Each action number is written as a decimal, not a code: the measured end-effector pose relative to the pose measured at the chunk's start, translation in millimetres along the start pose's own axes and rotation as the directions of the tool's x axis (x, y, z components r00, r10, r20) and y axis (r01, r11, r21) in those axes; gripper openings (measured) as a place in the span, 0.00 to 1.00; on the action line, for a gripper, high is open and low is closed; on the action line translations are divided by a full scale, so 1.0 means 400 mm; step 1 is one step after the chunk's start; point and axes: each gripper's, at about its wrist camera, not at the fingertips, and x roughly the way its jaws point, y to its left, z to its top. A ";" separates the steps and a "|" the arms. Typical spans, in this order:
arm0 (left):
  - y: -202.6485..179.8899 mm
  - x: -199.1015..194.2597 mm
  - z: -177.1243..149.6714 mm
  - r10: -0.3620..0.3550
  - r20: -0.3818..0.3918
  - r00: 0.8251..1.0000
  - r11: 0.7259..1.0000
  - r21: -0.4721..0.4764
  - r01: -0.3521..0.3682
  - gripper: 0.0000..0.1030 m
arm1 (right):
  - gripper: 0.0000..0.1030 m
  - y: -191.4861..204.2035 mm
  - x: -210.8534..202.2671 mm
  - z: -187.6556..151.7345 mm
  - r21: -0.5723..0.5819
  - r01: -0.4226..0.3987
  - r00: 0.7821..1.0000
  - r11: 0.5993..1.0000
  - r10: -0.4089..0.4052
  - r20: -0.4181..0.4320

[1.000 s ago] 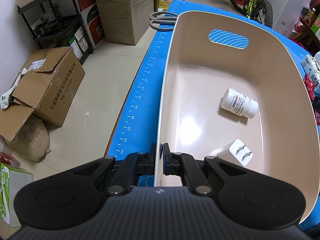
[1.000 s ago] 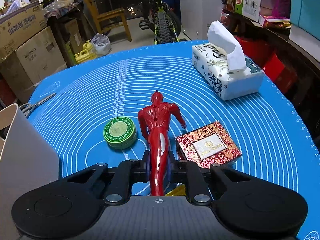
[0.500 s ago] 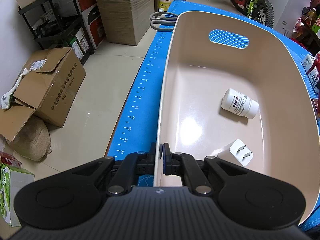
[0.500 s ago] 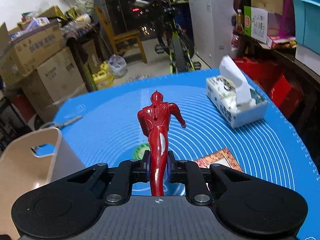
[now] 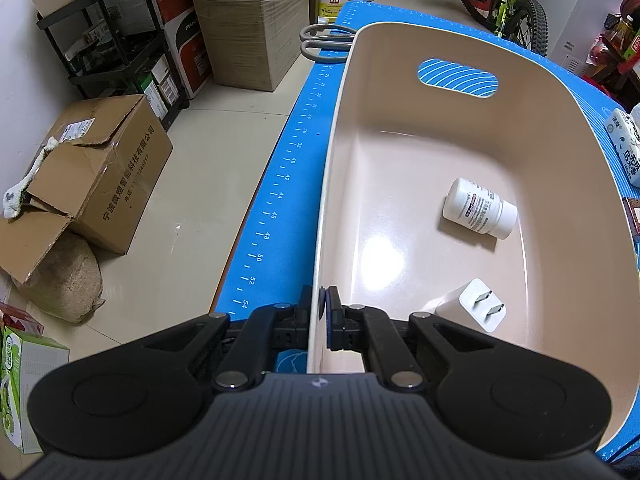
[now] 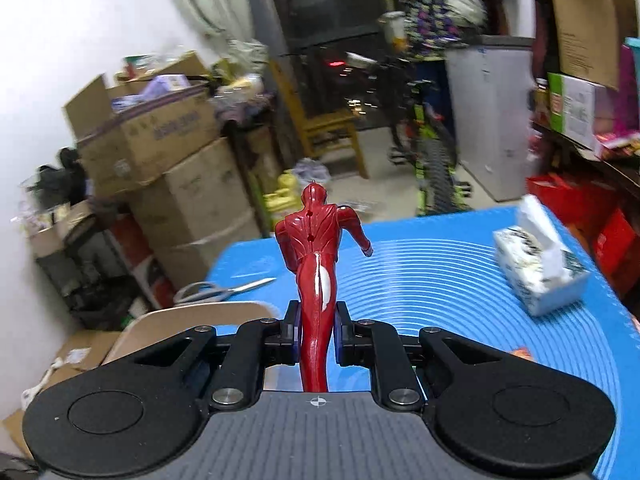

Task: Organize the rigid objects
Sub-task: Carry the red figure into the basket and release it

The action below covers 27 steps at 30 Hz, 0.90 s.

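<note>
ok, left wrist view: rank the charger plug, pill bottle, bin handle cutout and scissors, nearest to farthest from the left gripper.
1. charger plug, on the bin floor just right of the left gripper.
2. pill bottle, lying on its side, mid-bin, right.
3. handle cutout, in the bin's far wall.
4. scissors, on the mat beyond the bin's far left corner.

Bright overhead light glares off the basin floor (image 5: 382, 252); the right wrist view is motion-blurred, fisheye-bent at its edges.
</note>
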 end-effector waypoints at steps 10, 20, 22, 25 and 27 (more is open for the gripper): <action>0.003 -0.001 0.001 -0.006 0.000 1.000 1.000 -0.002 0.006 0.07 | 0.25 0.177 0.046 -0.078 -0.125 -0.128 0.987 0.984 0.114 -0.115; 0.006 -0.002 -0.002 -0.012 0.004 1.000 1.000 0.003 0.012 0.07 | 0.24 0.271 0.110 -0.169 -0.217 -0.194 0.945 0.957 0.123 -0.302; 0.005 -0.001 -0.002 -0.012 0.004 1.000 1.000 0.004 0.012 0.07 | 0.24 0.276 0.121 -0.187 -0.232 -0.200 0.931 0.952 0.112 -0.346; 0.005 -0.001 -0.003 -0.012 0.004 1.000 1.000 0.004 0.012 0.07 | 0.25 0.289 0.144 -0.211 -0.256 -0.208 0.905 0.944 0.086 -0.416; 0.005 -0.001 -0.003 -0.009 0.004 1.000 1.000 0.006 0.009 0.07 | 0.25 0.291 0.148 -0.213 -0.254 -0.214 0.896 0.943 0.086 -0.436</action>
